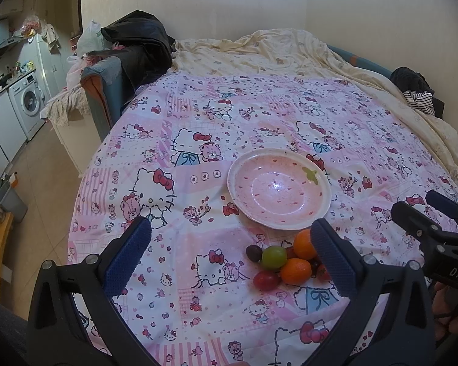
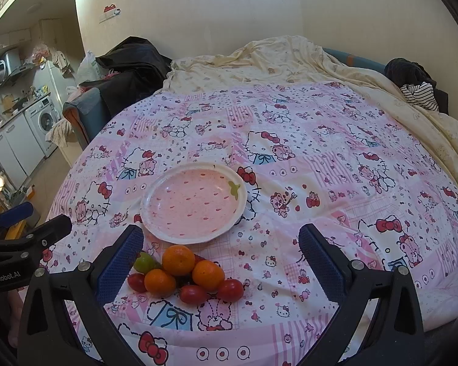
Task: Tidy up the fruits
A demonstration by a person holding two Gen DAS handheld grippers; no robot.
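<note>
The small heap of fruit sits on the pink cartoon-print bedsheet (image 2: 336, 140), just short of the empty pink strawberry-patterned ceramic plate (image 2: 155, 213), which lies at twelve o'clock from it; three round orange tangerines (image 2: 178, 259), a pale green grape (image 2: 144, 263), a dark purple grape (image 1: 254, 253) and several glossy red cherry tomatoes (image 2: 230, 289) lie touching one another, so the heap has no clear long axis, only a slight spread from nine to three o'clock; the right gripper (image 2: 221, 262) hangs with its jaws wide and empty, the heap at about ten o'clock between them, hard by the left finger; the left gripper (image 1: 230, 256) is likewise wide and empty, the heap at two o'clock, partly behind its right finger; the right looks the better placed, I judge, for lifting a tangerine forward onto the plate; cream rumpled quilt (image 2: 290, 61) lies beyond.
</note>
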